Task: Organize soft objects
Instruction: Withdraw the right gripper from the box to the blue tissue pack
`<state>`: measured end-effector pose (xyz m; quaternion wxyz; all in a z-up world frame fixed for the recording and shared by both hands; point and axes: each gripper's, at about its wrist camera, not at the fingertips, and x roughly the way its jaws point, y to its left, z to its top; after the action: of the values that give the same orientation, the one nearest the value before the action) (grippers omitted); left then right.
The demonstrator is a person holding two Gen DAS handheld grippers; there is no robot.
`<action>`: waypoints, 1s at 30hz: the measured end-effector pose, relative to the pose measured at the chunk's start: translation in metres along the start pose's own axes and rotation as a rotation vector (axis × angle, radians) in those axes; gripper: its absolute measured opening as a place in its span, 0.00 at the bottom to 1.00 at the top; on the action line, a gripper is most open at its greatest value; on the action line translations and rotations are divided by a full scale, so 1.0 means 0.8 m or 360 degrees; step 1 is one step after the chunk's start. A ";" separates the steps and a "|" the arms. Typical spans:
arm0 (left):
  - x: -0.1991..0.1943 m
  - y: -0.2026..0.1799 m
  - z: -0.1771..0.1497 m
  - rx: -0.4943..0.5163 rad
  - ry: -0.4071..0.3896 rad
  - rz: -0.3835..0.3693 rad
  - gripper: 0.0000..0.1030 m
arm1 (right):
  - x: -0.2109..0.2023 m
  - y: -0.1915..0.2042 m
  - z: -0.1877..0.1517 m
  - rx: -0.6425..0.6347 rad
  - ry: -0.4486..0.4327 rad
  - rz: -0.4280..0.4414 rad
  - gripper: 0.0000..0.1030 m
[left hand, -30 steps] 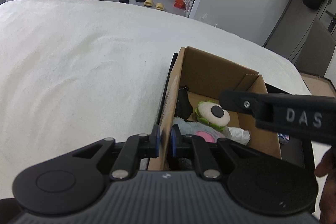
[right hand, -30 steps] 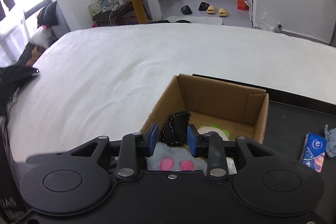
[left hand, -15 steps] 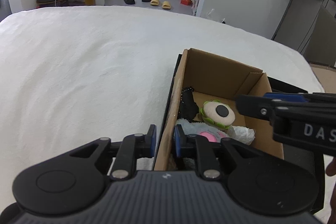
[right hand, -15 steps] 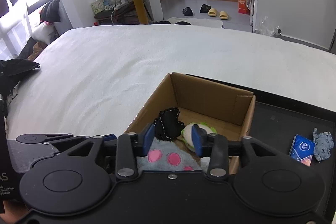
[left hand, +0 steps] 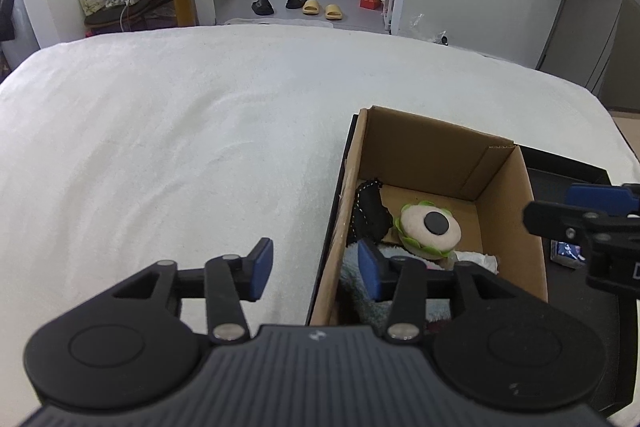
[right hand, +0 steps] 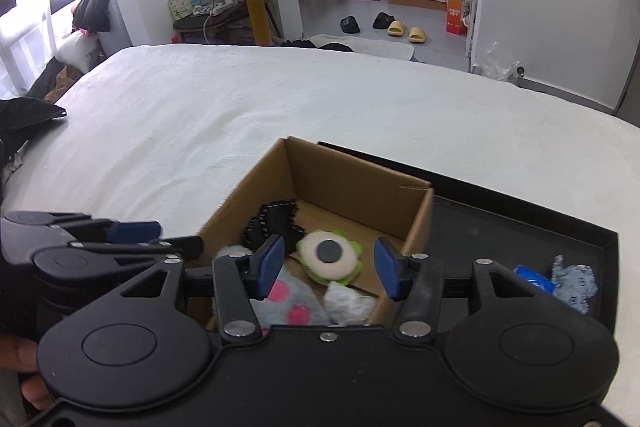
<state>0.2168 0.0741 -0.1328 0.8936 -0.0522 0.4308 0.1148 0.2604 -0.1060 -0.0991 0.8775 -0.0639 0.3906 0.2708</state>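
An open cardboard box stands on a black tray on the white bed. Inside lie a green-and-cream eyeball plush, a black stitched piece, a grey plush with pink spots and a white piece. My left gripper is open, its fingers astride the box's left wall without touching it. My right gripper is open and empty above the box's near end.
The black tray extends right of the box and holds a blue tissue pack and a grey-blue cloth. The white bed spreads left and ahead. Slippers and a yellow table stand on the floor beyond.
Both grippers have opened wide: the left let go of the box's left wall, the right opened over the plush toys. Both pulled back and rose slightly.
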 end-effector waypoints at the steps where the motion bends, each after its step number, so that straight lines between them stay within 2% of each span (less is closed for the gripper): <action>1: 0.000 -0.002 0.001 0.0007 -0.0002 0.0007 0.48 | 0.000 -0.005 -0.001 0.0000 0.0001 -0.0007 0.52; 5: 0.001 -0.009 0.001 0.0031 0.0002 0.0045 0.54 | 0.001 -0.021 -0.012 -0.0001 0.0004 -0.0059 0.57; 9: 0.004 -0.017 -0.002 0.0080 0.0017 0.0094 0.56 | 0.002 -0.033 -0.029 0.0051 -0.0047 -0.0225 0.76; 11: 0.005 -0.019 -0.002 0.0100 0.0020 0.0120 0.57 | 0.003 -0.039 -0.034 0.0092 -0.0067 -0.0292 0.78; 17: 0.004 -0.020 0.000 0.0110 0.0024 0.0206 0.58 | 0.015 -0.069 -0.051 0.0163 -0.0094 -0.0415 0.78; 21: 0.004 -0.025 0.000 0.0125 0.0037 0.0246 0.58 | 0.028 -0.092 -0.062 0.0267 -0.0060 -0.0466 0.78; 30: 0.020 -0.050 0.001 0.0217 0.0085 0.0367 0.58 | 0.060 -0.122 -0.081 0.0354 0.0043 -0.0523 0.78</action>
<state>0.2367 0.0379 -0.1452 0.8641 0.0555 0.4645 0.1858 0.2959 -0.1893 -0.1879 0.9062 -0.0330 0.4142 0.0782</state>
